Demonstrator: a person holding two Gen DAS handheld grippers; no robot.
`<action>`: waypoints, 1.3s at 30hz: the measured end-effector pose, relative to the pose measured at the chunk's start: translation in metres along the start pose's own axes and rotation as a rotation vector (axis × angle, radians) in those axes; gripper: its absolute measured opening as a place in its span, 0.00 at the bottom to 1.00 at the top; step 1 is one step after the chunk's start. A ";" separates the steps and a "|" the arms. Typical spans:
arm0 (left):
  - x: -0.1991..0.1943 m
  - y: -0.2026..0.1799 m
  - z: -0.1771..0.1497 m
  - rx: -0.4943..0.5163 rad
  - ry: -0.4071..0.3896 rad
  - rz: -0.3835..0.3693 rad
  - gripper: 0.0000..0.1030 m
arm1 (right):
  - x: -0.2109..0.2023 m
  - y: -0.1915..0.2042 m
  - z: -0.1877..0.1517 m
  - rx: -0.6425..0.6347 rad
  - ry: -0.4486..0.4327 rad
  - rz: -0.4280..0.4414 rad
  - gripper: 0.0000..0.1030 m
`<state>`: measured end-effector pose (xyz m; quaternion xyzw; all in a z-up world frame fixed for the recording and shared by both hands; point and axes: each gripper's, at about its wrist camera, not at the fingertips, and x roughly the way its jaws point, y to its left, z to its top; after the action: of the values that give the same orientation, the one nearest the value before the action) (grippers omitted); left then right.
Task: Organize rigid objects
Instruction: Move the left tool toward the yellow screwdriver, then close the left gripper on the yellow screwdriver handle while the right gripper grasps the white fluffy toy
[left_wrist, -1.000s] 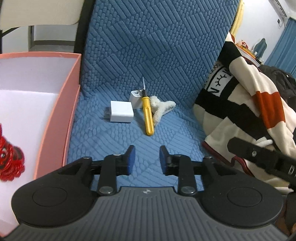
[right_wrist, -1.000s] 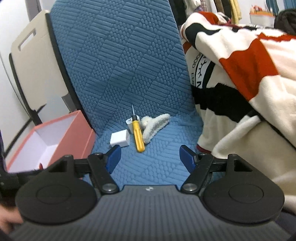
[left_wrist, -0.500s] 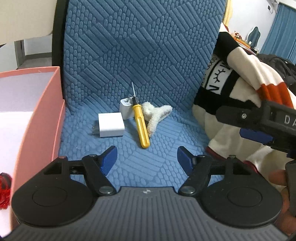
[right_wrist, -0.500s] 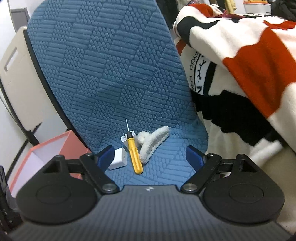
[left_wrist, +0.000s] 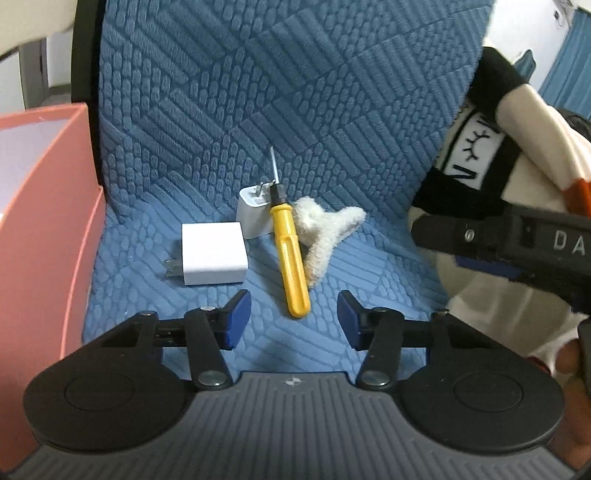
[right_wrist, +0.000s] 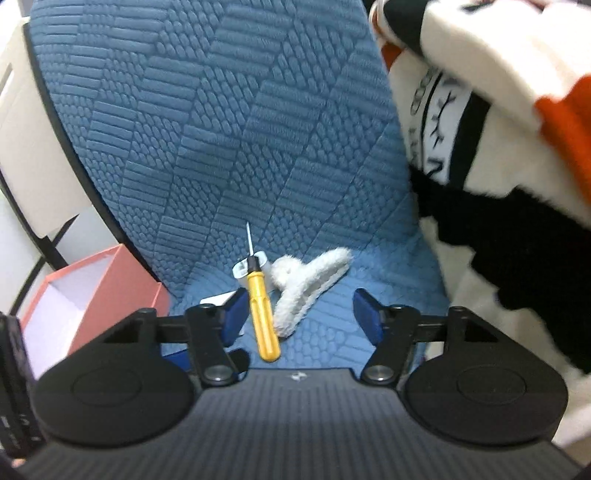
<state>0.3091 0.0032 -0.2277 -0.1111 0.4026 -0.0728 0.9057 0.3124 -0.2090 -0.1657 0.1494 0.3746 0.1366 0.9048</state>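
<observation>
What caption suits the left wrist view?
Left gripper, jaws closing on nothing, nears yellow screwdriver, two white chargers and fluffy hair claw.

Yellow screwdriver (left_wrist: 290, 254) lies between chargers (left_wrist: 214, 258) and fuzzy clip (left_wrist: 321, 236)

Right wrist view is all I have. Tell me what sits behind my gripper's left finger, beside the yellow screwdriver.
Observer: A square white charger lies flat there, left of the yellow screwdriver and apart from it.
Operator: Give me the direction of its prongs.
Observer: They point left, toward the pink box.
Operator: Report the left gripper.
Observer: The left gripper is closing its jaws with nothing between them; the end of the screwdriver's handle lies just ahead of the gap.
</observation>
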 end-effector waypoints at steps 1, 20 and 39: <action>0.005 0.002 0.002 -0.011 0.008 -0.004 0.51 | 0.006 -0.002 0.001 0.006 0.019 0.002 0.40; 0.049 0.010 0.005 -0.049 0.081 -0.062 0.30 | 0.103 0.002 0.006 0.026 0.224 0.001 0.34; 0.058 0.012 0.008 -0.056 0.086 -0.109 0.31 | 0.117 0.005 0.004 0.015 0.263 -0.055 0.17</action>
<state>0.3539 0.0030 -0.2670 -0.1551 0.4363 -0.1156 0.8788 0.3944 -0.1632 -0.2363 0.1266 0.4949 0.1272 0.8502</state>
